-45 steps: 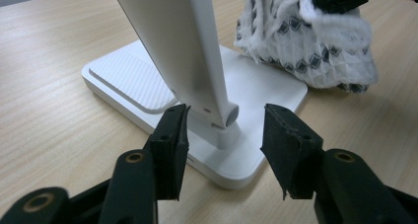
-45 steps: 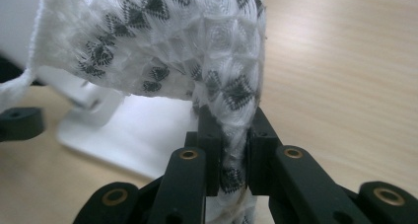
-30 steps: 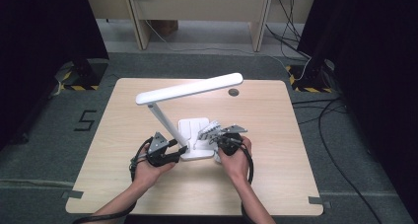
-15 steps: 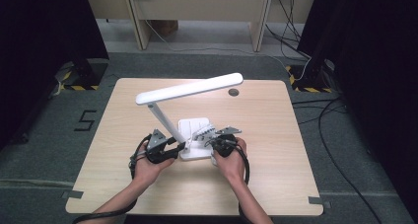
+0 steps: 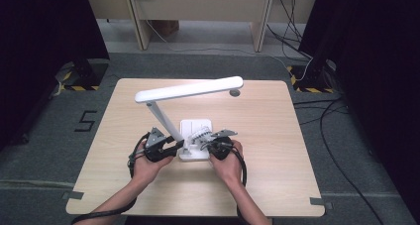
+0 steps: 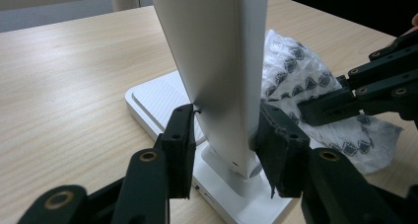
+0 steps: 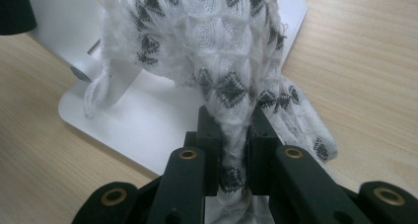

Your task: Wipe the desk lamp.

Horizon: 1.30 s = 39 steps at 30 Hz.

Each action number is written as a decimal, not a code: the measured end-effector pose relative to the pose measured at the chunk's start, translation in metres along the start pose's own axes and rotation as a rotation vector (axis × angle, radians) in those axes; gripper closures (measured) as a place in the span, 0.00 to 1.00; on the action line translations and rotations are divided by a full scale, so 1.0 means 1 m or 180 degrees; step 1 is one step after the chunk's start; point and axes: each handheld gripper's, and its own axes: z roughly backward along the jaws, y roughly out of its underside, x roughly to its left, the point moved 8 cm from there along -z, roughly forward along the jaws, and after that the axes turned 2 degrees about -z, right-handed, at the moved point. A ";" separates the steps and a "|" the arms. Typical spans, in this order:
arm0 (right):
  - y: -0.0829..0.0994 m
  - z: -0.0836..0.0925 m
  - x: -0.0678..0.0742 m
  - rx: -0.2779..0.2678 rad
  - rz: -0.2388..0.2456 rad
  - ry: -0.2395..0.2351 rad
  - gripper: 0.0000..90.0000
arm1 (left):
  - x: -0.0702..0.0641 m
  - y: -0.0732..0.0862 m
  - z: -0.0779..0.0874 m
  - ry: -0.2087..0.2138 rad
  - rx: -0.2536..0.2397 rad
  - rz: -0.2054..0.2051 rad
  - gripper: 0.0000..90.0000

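Observation:
A white desk lamp (image 5: 188,90) stands on its flat base (image 5: 195,128) at mid table. My left gripper (image 5: 173,146) sits at the foot of the slanted lamp arm (image 6: 217,61). Its jaws have just been closing, and both pads now touch the arm's sides in the left gripper view (image 6: 224,130). My right gripper (image 7: 235,130) is shut on a white knitted cloth with black diamonds (image 7: 212,46), which drapes over the lamp base (image 7: 148,125). The cloth (image 6: 296,76) and the right gripper (image 6: 315,110) lie just right of the lamp arm.
The wooden table (image 5: 277,136) has bare surface on both sides of the lamp. The long lamp head reaches toward a round grommet (image 5: 235,92) at the back. Cables (image 5: 317,111) trail on the floor to the right.
The right hand has edged slightly left toward the lamp base with the cloth. The left hand has stayed at the foot of the lamp arm.

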 end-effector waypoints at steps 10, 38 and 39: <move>-0.061 0.000 -0.007 -0.0365 0.0059 0.0035 0.90 | 0.000 -0.001 0.002 -0.0006 -0.0047 0.0001 0.67; -0.099 -0.057 0.035 -0.0155 0.0400 -0.0354 0.89 | 0.000 -0.001 0.003 0.0010 -0.0053 -0.0015 0.66; -0.099 -0.058 0.036 -0.0146 0.0402 -0.0363 0.89 | 0.000 -0.001 0.004 0.0014 -0.0050 -0.0016 0.66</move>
